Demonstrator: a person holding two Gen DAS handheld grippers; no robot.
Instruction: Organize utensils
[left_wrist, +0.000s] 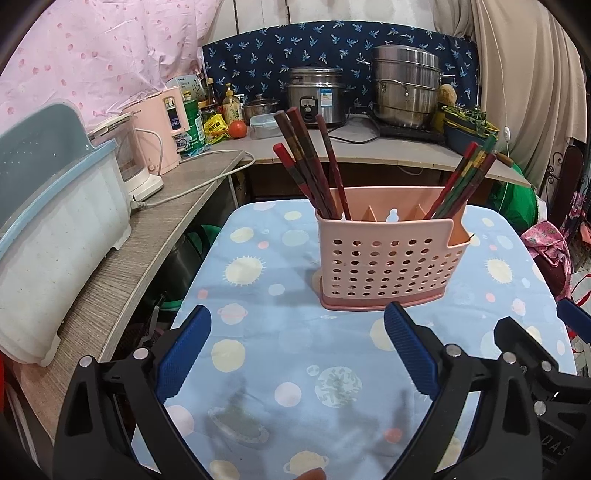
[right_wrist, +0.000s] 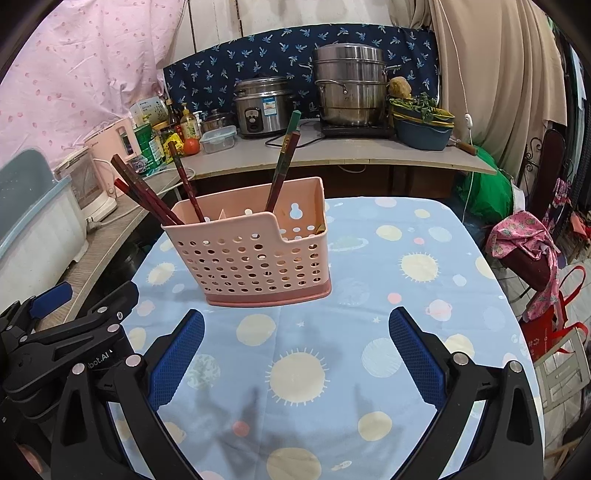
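Observation:
A pink perforated utensil holder (left_wrist: 391, 258) (right_wrist: 255, 254) stands upright on the blue planet-print tablecloth (left_wrist: 280, 266). Dark red chopsticks (left_wrist: 314, 166) lean out of its left compartment. A second bundle of red and green chopsticks (left_wrist: 465, 181) (right_wrist: 284, 162) stands in the right compartment. My left gripper (left_wrist: 297, 314) is open just short of the holder's front, with only cloth between its blue pads. My right gripper (right_wrist: 295, 317) is open too, in front of the holder and slightly to its right, with nothing in it. The two grippers sit side by side.
A grey counter runs along the left with a lidded dish rack (left_wrist: 55, 229) and a pink kettle (left_wrist: 162, 136). The back counter holds a rice cooker (right_wrist: 262, 107), a steel steamer pot (right_wrist: 349, 85) and a tomato (right_wrist: 191, 146). Bags hang on a chair (right_wrist: 528, 251) at the right.

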